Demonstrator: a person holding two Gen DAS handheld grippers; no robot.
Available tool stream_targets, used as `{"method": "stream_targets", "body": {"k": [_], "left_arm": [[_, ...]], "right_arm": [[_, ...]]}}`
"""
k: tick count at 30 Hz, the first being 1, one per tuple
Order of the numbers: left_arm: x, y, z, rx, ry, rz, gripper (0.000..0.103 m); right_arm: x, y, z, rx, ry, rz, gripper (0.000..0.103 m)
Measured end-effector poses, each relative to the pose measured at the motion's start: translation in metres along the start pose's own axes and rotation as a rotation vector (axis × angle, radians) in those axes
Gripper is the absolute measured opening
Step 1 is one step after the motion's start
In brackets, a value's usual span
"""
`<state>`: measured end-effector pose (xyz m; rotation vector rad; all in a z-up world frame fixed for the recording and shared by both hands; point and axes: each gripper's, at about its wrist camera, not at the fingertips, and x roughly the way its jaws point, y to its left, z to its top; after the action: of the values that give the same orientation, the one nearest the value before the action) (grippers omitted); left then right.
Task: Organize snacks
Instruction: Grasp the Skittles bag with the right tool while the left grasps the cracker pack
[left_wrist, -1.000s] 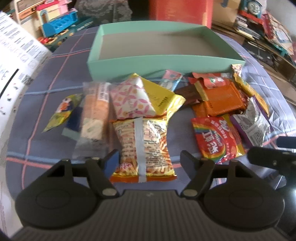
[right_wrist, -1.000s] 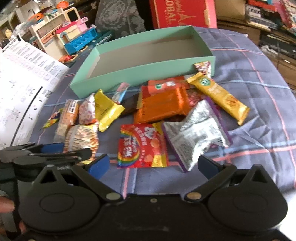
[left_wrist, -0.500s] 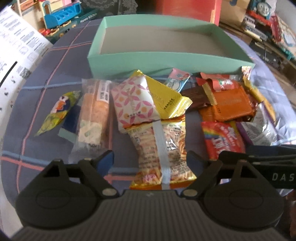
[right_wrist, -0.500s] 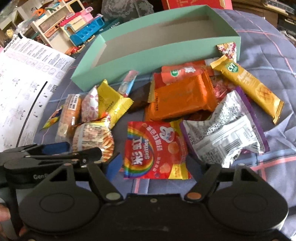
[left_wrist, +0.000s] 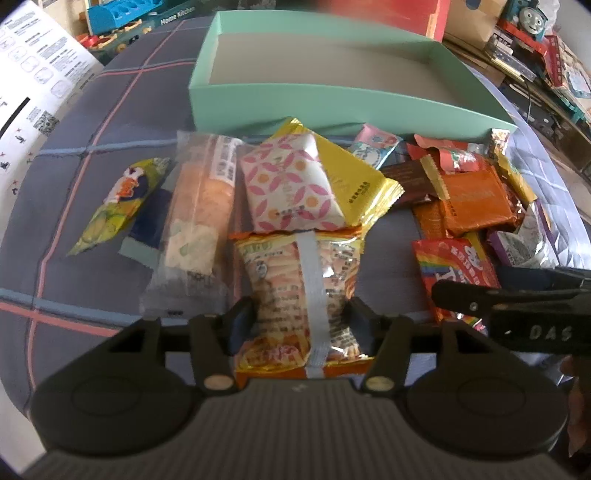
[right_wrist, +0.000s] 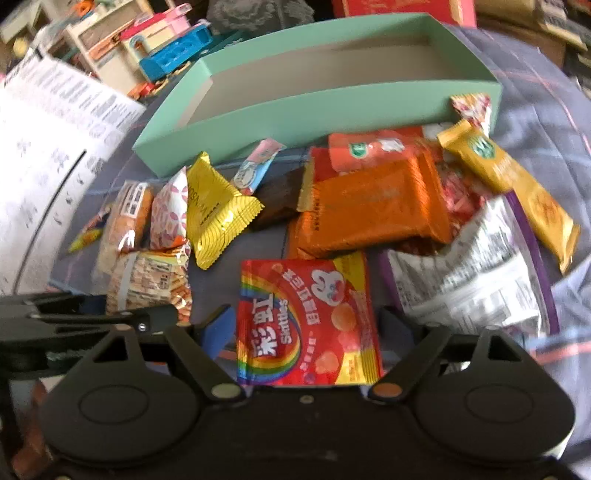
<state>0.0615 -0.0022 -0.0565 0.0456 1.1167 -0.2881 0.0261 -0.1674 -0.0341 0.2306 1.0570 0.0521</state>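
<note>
Several snack packets lie on a checked cloth in front of an empty mint-green box (left_wrist: 332, 107) (right_wrist: 295, 114). My left gripper (left_wrist: 299, 317) points down over a clear packet of rice crackers (left_wrist: 299, 273). Its jaws are closing and the pads pinch the packet's sides. My right gripper (right_wrist: 306, 325) straddles a red rainbow Skittles bag (right_wrist: 295, 295). Its jaws are opening, with the bag between them and the pads just off its edges. Each gripper shows at the edge of the other's view.
A pink-patterned pouch (left_wrist: 291, 184) and a yellow pouch (left_wrist: 354, 177) overlap the cracker packet's far end. A clear cake bar (left_wrist: 199, 206) lies left of it. Orange packs (right_wrist: 373, 206), a silver bag (right_wrist: 472, 280) and a gold bar (right_wrist: 517, 188) lie right. Toys and a printed sheet (right_wrist: 48, 147) border the cloth.
My left gripper has come down and narrowed its jaws onto the cracker packet. My right gripper has dropped forward so that the Skittles bag now lies between its fingers.
</note>
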Motion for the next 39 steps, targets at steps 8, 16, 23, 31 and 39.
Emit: {"method": "stream_targets", "body": {"k": [8,16,23,31,39], "left_arm": [[0.001,-0.018,-0.004,0.062,-0.025,0.041,0.047],[-0.005,-0.018,-0.008,0.052,-0.028,0.03,0.043],[-0.012,0.002,-0.017,0.021,-0.03,0.005,0.043],[-0.011,0.013,-0.02,0.007,-0.034,-0.001,0.05],[-0.006,0.002,-0.02,0.059,-0.046,0.032,0.052]], "right_arm": [[-0.006,0.0,-0.001,-0.049,-0.029,-0.015,0.029],[-0.015,-0.003,-0.004,-0.048,-0.012,0.013,0.029],[-0.012,0.01,-0.014,-0.079,-0.013,0.043,0.081],[0.007,0.035,-0.016,-0.182,-0.037,-0.036,0.086],[0.006,0.047,-0.02,-0.317,-0.042,-0.063,0.059]]}}
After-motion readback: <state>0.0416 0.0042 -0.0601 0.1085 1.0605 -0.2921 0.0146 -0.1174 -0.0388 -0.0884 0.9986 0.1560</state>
